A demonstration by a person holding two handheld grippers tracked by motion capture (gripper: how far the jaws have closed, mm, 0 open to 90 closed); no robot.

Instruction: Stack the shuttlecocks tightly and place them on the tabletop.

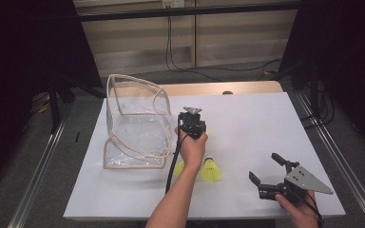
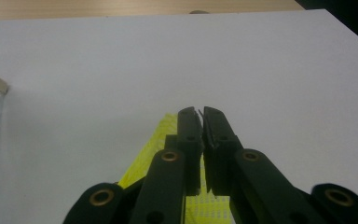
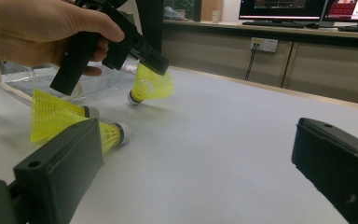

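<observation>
My left gripper hangs over the middle of the white table, shut on the skirt rim of a yellow shuttlecock. That shuttlecock hangs cork-down, at or just above the surface. In the left gripper view the jaws meet at the tip with the yellow mesh beneath them. Two more yellow shuttlecocks lie on their sides near the held one, by the person's forearm. My right gripper rests at the front right, open wide, nothing between its fingers.
A clear plastic bag with beige trim stands on the table's left side, its mouth facing up. The right gripper view shows the bag just behind the left hand. Table edges lie close to the right gripper.
</observation>
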